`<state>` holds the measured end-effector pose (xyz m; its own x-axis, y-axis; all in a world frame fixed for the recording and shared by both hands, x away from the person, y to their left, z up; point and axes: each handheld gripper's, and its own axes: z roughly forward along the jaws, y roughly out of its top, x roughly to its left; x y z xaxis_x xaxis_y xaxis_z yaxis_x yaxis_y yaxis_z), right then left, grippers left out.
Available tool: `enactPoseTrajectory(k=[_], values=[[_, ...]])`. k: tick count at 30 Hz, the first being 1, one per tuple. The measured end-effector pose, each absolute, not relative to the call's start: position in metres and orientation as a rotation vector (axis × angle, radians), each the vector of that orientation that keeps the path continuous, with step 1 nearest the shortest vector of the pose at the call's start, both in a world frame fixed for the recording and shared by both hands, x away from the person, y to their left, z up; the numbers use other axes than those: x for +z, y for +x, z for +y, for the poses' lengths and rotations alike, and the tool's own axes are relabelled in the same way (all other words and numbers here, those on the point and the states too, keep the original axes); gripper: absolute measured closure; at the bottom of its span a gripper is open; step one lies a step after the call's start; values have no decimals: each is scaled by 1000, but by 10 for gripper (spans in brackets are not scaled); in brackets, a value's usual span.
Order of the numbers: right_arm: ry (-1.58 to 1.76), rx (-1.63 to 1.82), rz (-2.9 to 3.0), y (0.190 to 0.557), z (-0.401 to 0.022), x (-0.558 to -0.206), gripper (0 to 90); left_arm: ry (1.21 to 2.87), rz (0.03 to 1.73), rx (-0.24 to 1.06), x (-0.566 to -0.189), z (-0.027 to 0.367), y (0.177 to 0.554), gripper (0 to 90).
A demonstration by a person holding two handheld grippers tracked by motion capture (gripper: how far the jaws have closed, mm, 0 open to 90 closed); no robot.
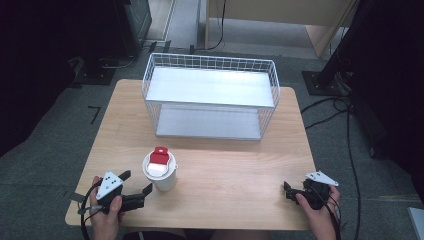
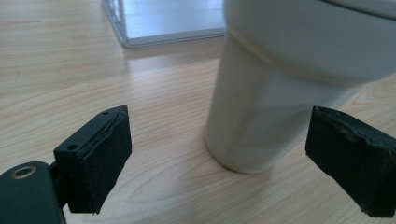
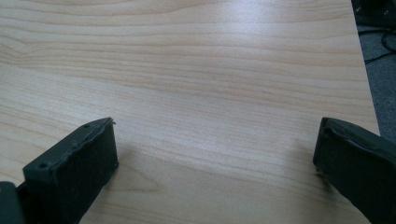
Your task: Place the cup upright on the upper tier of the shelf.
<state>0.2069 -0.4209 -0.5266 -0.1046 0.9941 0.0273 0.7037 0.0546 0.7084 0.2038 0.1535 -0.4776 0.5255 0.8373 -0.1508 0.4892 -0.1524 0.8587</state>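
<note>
The wooden table (image 1: 240, 175) is the largest thing, its near edge cut off at the bottom of the high view. At its far side stands a white wire basket rack (image 1: 210, 95) with two flat shelves, both bare; in the left gripper view just one lower corner of it shows. Nearer, a white paper cup (image 1: 161, 172) stands upright on the table toward the left, and a red-and-white object (image 1: 159, 159) sits at its mouth; whether that is a lid part or something lying inside is hard to make out. In the left gripper view the cup's top is cut off.

The left gripper (image 1: 137, 182) lies just beside the cup, jaws released and spread, with the cup ahead of them and untouched. The right gripper (image 1: 288, 191) rests well apart at the table's right, jaws spread over bare wood, grasping nothing.
</note>
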Motion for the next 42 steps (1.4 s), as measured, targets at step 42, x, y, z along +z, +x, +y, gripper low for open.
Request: enactPoseTrajectory(k=[42], values=[[1695,801,1862,207,-421,-527,0,1793,1089,509,-487,90,227,95]])
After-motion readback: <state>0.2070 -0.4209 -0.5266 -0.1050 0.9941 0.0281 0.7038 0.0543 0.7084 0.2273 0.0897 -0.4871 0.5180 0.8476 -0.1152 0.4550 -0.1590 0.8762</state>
